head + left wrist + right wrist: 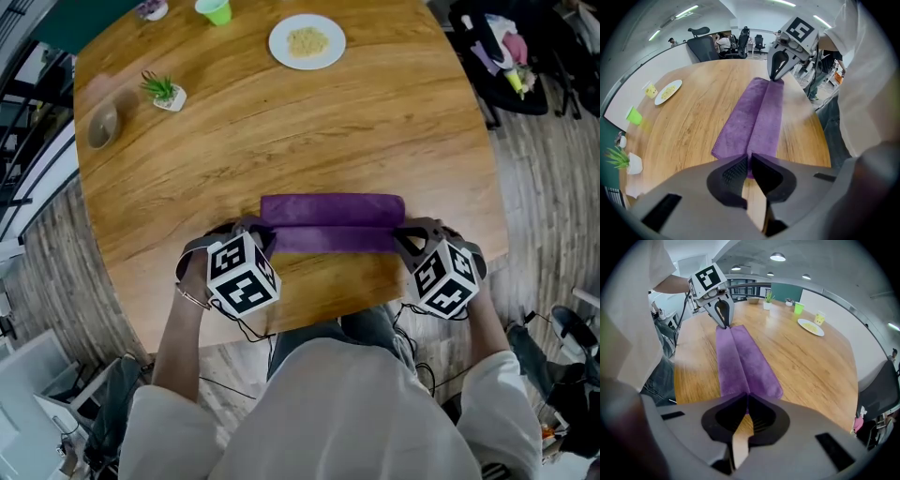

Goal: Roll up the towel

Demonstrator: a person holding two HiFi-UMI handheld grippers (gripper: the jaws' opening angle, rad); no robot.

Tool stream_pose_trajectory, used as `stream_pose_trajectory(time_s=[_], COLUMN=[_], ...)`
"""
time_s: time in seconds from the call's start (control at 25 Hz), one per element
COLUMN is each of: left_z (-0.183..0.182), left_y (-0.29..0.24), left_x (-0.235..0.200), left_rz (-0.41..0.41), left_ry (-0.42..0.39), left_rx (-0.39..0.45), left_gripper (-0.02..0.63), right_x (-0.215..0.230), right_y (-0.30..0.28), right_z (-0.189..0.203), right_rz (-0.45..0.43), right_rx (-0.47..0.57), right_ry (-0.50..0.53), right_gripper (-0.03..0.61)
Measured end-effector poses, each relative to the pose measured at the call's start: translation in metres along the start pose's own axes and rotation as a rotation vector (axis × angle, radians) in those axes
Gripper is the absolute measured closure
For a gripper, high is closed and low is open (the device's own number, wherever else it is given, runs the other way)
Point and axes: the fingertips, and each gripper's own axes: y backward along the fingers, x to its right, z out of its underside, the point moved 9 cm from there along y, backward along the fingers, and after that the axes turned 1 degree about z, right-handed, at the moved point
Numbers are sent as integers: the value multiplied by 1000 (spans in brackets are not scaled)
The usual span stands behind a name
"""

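- A round wooden table (281, 141) fills the head view, with office chairs and floor past its rim.
- At the table's 12 o'clock sits a plate (307, 41) of food, a green cup (215, 10) just toward 11; a small plant (164, 91) and a bowl (101, 125) stand near 10. All are well apart from the work.
- The purple towel (333, 223) lies at the table's 6 o'clock, near the edge by the person, as a long narrow band running from 9 to 3 with a crease along its length.
- The left gripper (749, 161) is at the band's 9 o'clock end, jaws pressed together on a thin bit of cloth at the crease.
- The right gripper (746, 401) is at the 3 o'clock end, jaws likewise closed on the cloth there.
- The roll looks only begun: two soft ridges side by side, no tight cylinder yet.
- Risk: each pinch takes very little cloth, so a pull toward 12 could slip an end free and let the turn fall open.
- Risk: if one hand leads the other, the roll would likely skew into a cone.
- Risk: slack between the grippers may let the middle sag, leaving a loose roll.
- Risk: the band lies close to the 6 o'clock rim; a drag that way could hang it over the edge.
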Motion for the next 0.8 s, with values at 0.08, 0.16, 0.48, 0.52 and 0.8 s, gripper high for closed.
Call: stream_pose_trajectory(time_s=[0.08,0.16,0.48,0.52,0.8], left_z=[1,1,9,10,13], left_y=[-1,-2,9,12,35], left_x=[-2,-3,-5,-3,20], left_rz=[1,-5,-52,-63,-119], left_ry=[1,-3,7,7,-26], left_rx=[6,13,48,51,84], left_gripper=[581,575,511,508,502], right_x=[1,2,5,5,-16], right_y=[-4,-6,4,7,29], right_z=[0,0,2,3,5], right_rz=[6,12,67,77,111], right_rx=[1,1,23,28,61], right_ry=[-5,-5,-30,-35,-26], right_gripper=[561,558,518,511,502])
